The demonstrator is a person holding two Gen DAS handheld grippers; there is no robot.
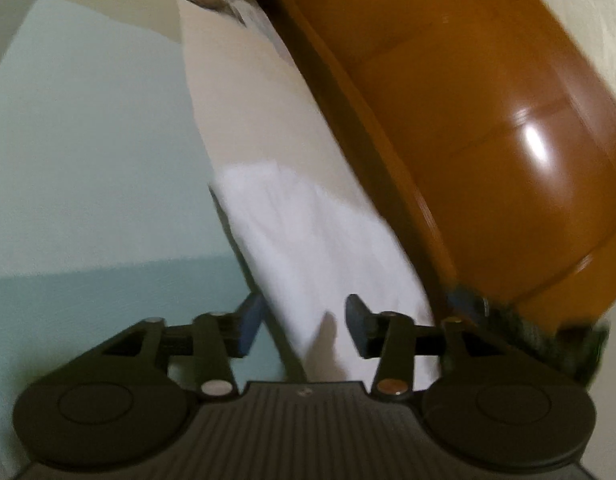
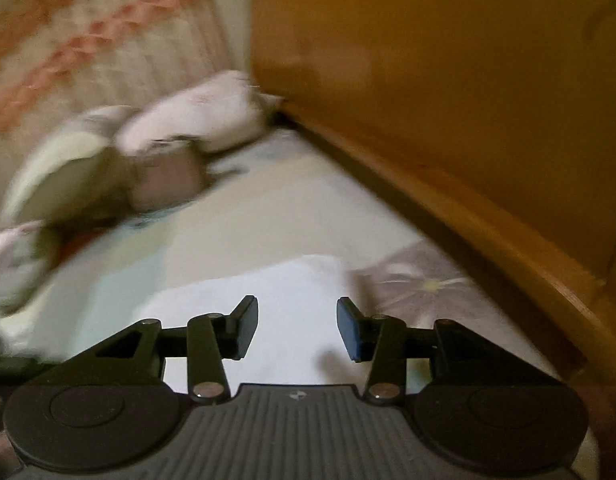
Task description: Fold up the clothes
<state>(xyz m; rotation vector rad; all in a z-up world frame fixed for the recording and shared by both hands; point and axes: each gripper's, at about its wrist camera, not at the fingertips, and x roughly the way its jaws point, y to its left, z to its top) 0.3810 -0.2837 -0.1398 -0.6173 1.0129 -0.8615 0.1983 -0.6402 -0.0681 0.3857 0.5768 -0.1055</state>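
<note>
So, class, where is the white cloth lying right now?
In both wrist views the white cloth lies flat on the bed sheet, just ahead of each open tool, beside the wooden bed frame.

No legible text, labels, brands or numbers anywhere; both views too blurred to read.

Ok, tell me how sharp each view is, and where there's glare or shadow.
Left wrist view: the left gripper is fairly sharp, the white cloth smeared by motion, and bright glare sits on the wooden board. Right wrist view: the right gripper is crisp, the pillows and patterned fabric are heavily blurred, and a soft finger shadow falls on the white cloth.
</note>
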